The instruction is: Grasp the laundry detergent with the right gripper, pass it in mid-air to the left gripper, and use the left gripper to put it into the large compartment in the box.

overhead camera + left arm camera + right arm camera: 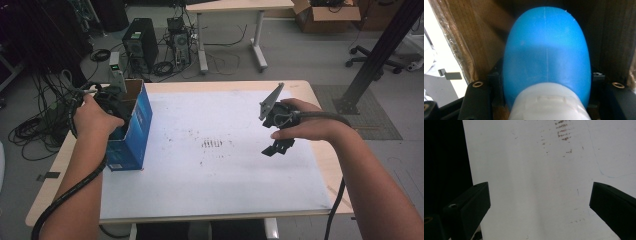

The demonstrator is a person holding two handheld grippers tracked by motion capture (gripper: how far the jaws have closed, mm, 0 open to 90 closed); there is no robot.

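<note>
Left tongs [111, 102], clamped on a smooth blue plastic bottle with a white cap [546, 57], are sunk into the open-topped blue cardboard box [131, 131] at the left edge of the white-covered surface [220, 170]. Right tongs [278, 146] hang wide apart and empty over the bare sheet. The bottle appears already lowered inside the box; letting go and withdrawing would remain.
</note>
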